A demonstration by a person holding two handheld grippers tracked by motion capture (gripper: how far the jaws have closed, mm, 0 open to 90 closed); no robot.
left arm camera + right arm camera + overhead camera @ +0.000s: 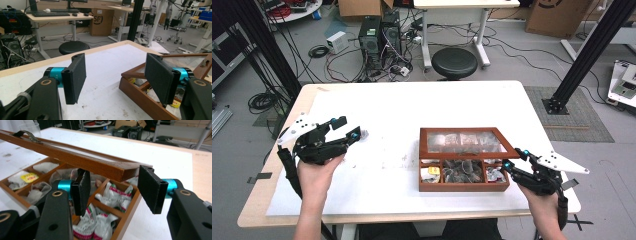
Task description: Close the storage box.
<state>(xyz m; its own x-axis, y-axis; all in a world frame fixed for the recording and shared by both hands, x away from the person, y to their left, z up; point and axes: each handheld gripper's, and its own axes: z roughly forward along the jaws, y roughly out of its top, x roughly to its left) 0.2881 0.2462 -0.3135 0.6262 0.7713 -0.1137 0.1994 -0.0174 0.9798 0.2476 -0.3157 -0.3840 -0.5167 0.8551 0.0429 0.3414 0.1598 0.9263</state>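
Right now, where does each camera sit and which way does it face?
High view: above the person's side, looking forward and down on the table; forearms and both grippers show.
Left gripper view: rides the left gripper, facing the wooden box and desks beyond.
Right gripper view: rides the right gripper, facing the half-raised lid.
All three share the box.

Left tool (115, 80) open over white table (110, 60); wooden box (140, 93) right.

Bright even indoor light, soft shadows, slight blur
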